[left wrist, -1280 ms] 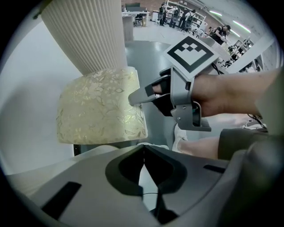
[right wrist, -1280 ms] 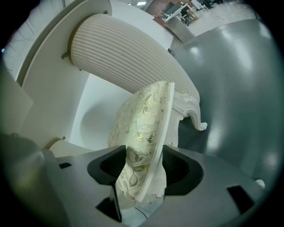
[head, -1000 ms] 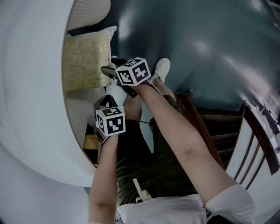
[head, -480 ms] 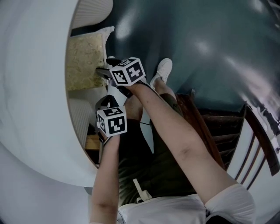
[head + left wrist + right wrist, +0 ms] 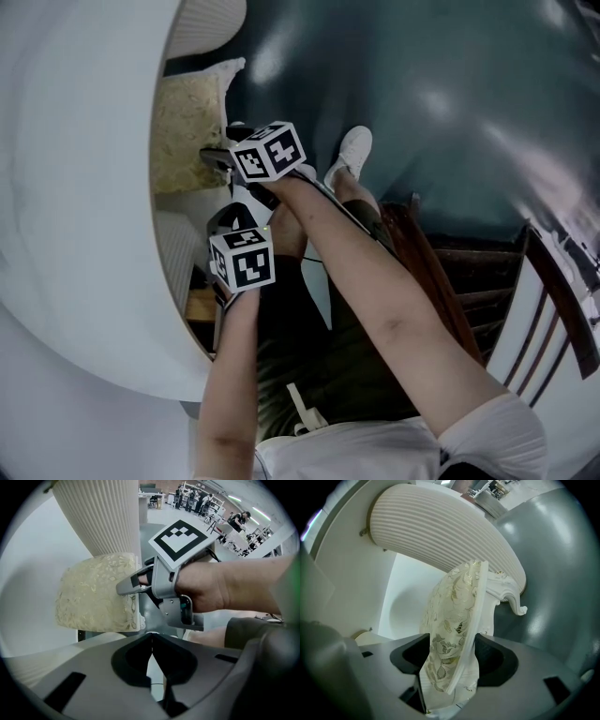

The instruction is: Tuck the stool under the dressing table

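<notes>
The stool [image 5: 183,131] sits in the upper left of the head view. Its cream brocade seat is mostly inside the gap under the white bench [image 5: 75,206], and only its right edge shows past the rim. The right claw [image 5: 214,156] meets that edge from the right, tipped slightly downward. I judge this hold suits sliding the seat along the floor rather than lifting it. The head view gives this depth but not the jaws. The right gripper view does: the seat edge fills the gap, with patterned fabric against one jaw and white piping against the other. The jaws have just been opening, so the hold is probably easing because the stool is nearly home. Only this view shows the carved white scroll [image 5: 510,595] of the stool's frame, under the bench's fluted panel [image 5: 440,531]. The left claw [image 5: 151,651] is pinched together on nothing and points at the floor, apparently kept clear. Its own view adds a side look at the right claw's tips on the cushion's corner.
</notes>
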`<state>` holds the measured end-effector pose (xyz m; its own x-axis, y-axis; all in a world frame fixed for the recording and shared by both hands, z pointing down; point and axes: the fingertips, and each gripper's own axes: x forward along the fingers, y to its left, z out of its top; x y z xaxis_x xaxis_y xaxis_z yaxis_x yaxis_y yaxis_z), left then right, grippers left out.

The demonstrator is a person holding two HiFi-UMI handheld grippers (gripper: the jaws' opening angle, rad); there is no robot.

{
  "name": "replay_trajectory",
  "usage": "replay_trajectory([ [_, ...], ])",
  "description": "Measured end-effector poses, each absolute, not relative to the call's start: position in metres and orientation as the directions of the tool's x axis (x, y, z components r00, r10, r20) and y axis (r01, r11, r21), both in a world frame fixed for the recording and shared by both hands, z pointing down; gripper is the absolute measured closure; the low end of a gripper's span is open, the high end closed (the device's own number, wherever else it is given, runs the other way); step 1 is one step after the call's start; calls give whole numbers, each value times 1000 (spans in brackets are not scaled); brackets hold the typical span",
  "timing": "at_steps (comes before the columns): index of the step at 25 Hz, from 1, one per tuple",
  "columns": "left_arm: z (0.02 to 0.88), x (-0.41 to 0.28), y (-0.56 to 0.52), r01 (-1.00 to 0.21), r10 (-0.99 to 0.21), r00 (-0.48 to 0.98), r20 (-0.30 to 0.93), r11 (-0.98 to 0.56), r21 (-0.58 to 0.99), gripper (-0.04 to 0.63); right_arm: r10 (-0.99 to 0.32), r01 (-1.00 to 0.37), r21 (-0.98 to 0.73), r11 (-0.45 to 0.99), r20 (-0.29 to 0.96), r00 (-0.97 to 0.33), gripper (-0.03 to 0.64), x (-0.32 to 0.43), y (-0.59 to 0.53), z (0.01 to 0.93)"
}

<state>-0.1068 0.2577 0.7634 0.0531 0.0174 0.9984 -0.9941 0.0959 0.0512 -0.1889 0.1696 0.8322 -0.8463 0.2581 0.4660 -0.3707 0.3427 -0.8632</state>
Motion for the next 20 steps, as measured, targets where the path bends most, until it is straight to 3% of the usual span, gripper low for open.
replay_trajectory([
  [4,764,-110,255,-994,11,52,999,98,51,592,271,-364,-868,338,460,-846,319,-184,165,826],
  [10,759,-110,236,-992,-39,66,997,101,70,592,250,-388,-828,405,509,-824,423,-143,154,813],
  [17,738,-85,200,-989,-125,128,984,57,136,592,120,-454,-742,493,575,-809,602,-79,102,768],
  [20,714,-68,179,-977,-188,190,964,62,204,593,56,-483,-714,507,586,-808,606,-47,82,730],
])
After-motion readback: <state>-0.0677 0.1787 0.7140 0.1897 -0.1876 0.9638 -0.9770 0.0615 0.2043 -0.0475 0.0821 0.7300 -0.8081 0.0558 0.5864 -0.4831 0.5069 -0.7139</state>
